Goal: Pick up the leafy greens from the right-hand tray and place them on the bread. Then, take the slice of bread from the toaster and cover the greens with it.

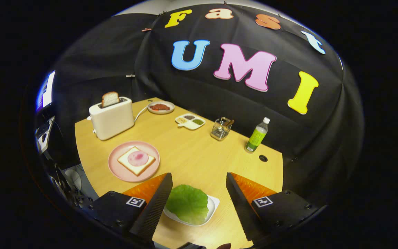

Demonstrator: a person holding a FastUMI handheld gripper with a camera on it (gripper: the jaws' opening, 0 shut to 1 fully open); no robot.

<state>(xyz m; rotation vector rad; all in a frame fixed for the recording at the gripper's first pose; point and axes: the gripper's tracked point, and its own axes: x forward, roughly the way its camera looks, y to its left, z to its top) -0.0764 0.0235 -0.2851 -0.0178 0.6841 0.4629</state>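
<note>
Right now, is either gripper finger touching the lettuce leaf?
Cannot tell. In the gripper view the gripper is open over the lettuce leaf; one finger overlaps the leaf's edge, height unclear.

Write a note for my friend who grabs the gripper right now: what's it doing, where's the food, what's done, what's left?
Gripper: open, holding nothing, fingers either side of the leafy greens on the white tray.
Bread with a pink slice sits on the pink plate, beyond the left finger.
Second bread slice is in the toaster.
Done: nothing.
Left: grab greens, put them on the bread, then cover with the toaster slice.
</note>
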